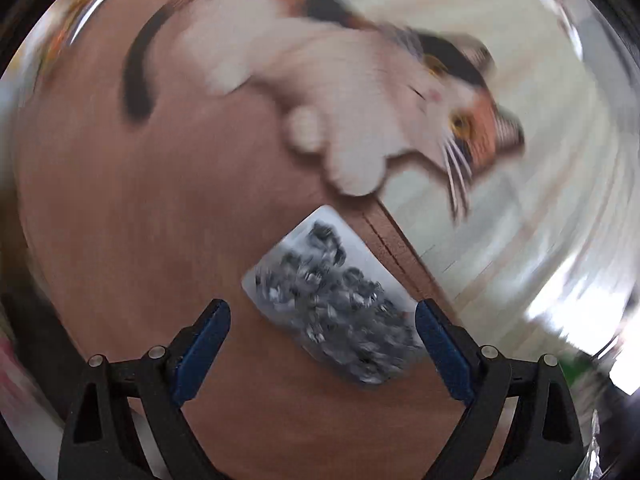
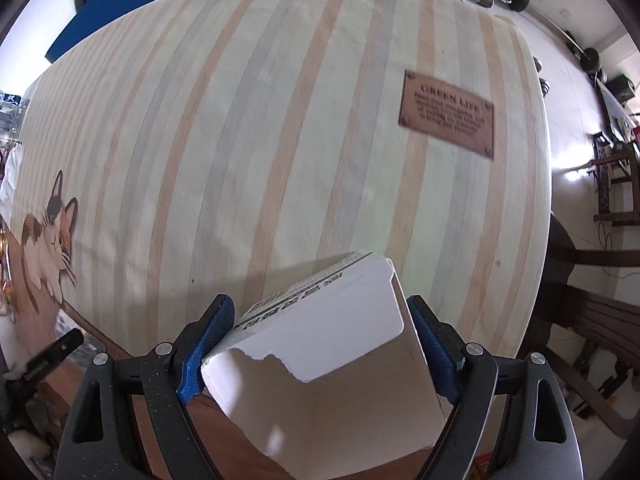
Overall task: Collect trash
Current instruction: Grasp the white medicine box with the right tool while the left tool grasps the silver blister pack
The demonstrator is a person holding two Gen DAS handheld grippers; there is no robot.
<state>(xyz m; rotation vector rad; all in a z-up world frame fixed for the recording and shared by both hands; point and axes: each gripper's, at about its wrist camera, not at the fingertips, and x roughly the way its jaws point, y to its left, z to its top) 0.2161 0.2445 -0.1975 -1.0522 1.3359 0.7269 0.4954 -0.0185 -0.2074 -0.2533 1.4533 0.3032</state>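
Note:
Blur smears the left wrist view. A clear plastic packet (image 1: 332, 292) of grey and black bits lies on the brown part of the tablecloth (image 1: 140, 240). My left gripper (image 1: 323, 307) stands open over it, the packet's edge close to the right finger (image 1: 440, 344) and well clear of the other. In the right wrist view my right gripper (image 2: 319, 300) is shut on a white cardboard box (image 2: 320, 344) with a torn flap and black print on one side. Both blue pads press its sides, and its open top faces the camera.
A striped tablecloth (image 2: 280, 140) covers the table, with a printed cat (image 1: 360, 92) (image 2: 48, 240) and a brown "GREEN LIFE" label (image 2: 448, 116). The table's edge runs at the right, beside dark chairs (image 2: 592, 312). A blue mat (image 2: 108, 12) lies on the floor beyond.

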